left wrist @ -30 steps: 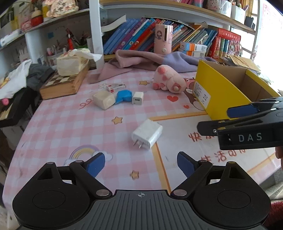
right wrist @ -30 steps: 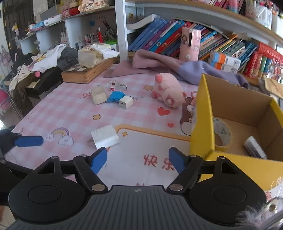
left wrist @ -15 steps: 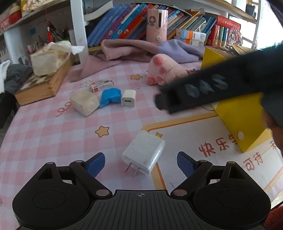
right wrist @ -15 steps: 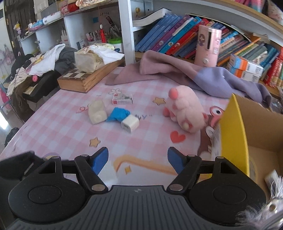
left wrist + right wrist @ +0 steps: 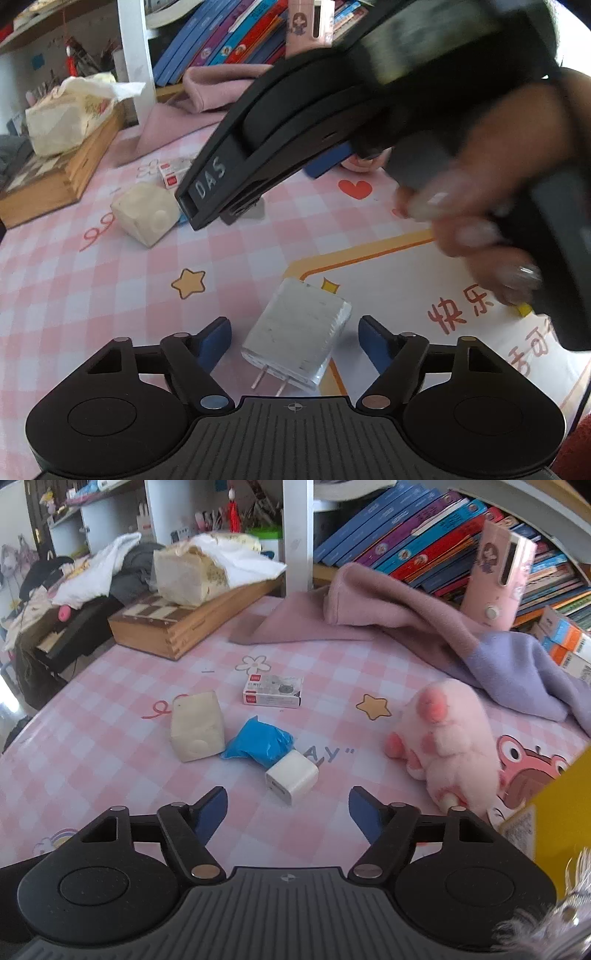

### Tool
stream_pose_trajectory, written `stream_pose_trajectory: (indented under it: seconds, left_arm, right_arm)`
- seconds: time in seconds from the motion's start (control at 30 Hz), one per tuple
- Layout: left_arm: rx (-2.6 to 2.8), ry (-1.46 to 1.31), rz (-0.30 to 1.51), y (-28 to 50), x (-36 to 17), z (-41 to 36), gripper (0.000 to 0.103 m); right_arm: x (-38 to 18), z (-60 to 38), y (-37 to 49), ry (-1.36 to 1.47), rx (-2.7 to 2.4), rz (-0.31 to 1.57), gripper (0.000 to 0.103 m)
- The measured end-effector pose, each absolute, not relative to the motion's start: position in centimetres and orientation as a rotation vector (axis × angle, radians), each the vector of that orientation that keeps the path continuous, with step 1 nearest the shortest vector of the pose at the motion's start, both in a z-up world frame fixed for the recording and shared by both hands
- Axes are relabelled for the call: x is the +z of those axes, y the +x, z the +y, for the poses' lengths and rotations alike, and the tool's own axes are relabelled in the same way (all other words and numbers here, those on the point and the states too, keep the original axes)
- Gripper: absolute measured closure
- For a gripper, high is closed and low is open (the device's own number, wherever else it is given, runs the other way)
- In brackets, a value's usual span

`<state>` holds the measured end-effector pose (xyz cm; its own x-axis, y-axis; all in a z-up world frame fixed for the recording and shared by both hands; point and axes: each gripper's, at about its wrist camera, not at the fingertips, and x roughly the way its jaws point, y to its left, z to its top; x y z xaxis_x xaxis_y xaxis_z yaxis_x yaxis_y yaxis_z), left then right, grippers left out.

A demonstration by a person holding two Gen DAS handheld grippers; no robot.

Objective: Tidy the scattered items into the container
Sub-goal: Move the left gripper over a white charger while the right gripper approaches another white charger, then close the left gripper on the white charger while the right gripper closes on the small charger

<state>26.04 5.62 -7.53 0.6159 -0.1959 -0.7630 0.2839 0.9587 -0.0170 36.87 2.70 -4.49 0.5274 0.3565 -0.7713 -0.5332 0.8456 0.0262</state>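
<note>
In the left wrist view, the right gripper (image 5: 325, 162) and the hand (image 5: 491, 177) holding it cross the upper right of the frame, motion-blurred, and hide most of the bench (image 5: 92, 295) behind them. The blue packet and small charger are covered there; the plush shows only as a pink sliver. The cube (image 5: 146, 214) is partly overlapped. In the right wrist view, the yellow box (image 5: 561, 812) is cut off by the right edge, contents unseen. The label on the small carton (image 5: 273, 690) is too small to read.
</note>
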Motion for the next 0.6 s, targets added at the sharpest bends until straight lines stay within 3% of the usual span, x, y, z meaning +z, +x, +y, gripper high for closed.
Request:
stream_pose_trajectory:
  seconds: [0.1,0.27,0.33,0.43,0.47,0.6]
  left_arm:
    - [-0.269,0.114,0.847,26.0,-7.6,5.9,0.041]
    - [-0.246,0.129,0.837,26.0,-7.6,5.7,0.05]
    - [-0.246,0.125,0.84,26.1,-7.4,5.8,0.06]
    - [-0.247,0.111,0.85,26.1,-7.3,6.3,0.061]
    - [-0.247,0.106,0.855,26.1,-7.2,6.3,0.061]
    - [-0.251,0.072,0.877,25.9,-6.9,6.9,0.062]
  right_arm:
    - [-5.4,3.2,37.8,-0.23,0.535,0.886,0.042]
    - [-6.3,3.4,39.0,-0.224,0.535,0.889,0.043]
    - [-6.7,3.3,39.4,-0.21,0.527,0.901,0.044]
    - [-6.9,3.3,39.6,-0.2,0.528,0.882,0.055]
    - [-6.9,3.3,39.6,-0.208,0.531,0.874,0.065]
    - [-6.6,3.1,39.5,-0.197,0.53,0.884,0.068]
